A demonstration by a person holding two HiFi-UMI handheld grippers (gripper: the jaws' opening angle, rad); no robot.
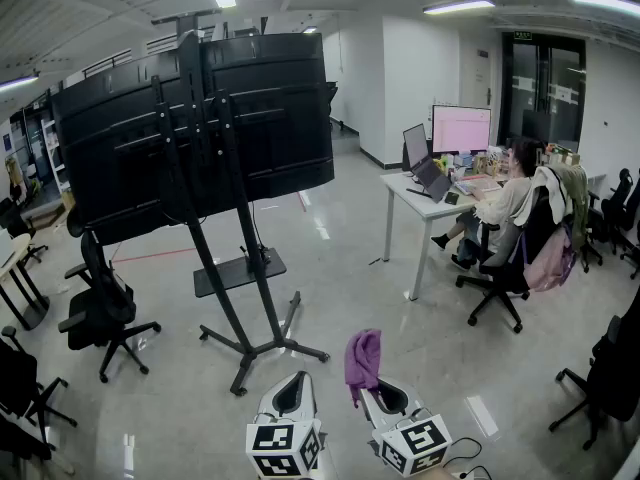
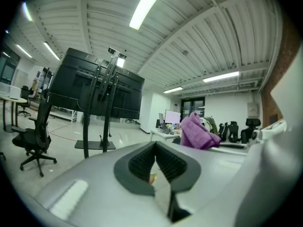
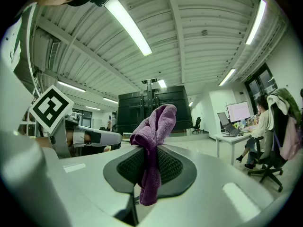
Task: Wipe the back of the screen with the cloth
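Observation:
A big black screen [image 1: 195, 128] stands on a wheeled stand [image 1: 262, 343] with its back panel toward me, a few steps ahead. My right gripper [image 1: 370, 393] is low at the bottom centre, shut on a purple cloth [image 1: 363, 360] that sticks up from its jaws. The right gripper view has the cloth [image 3: 154, 141] pinched between the pads, with the screen [image 3: 151, 109] far beyond it. My left gripper [image 1: 291, 392] sits beside it, jaws closed with nothing between them. The left gripper view catches the screen [image 2: 97, 91] at left and the cloth [image 2: 199, 131] at right.
A black office chair [image 1: 100, 313] stands left of the stand. At the right a person [image 1: 500, 213] sits at a white desk [image 1: 425, 203] with a monitor and laptops. More chairs line the far right edge [image 1: 610, 368]. Glossy floor [image 1: 350, 268] lies between me and the stand.

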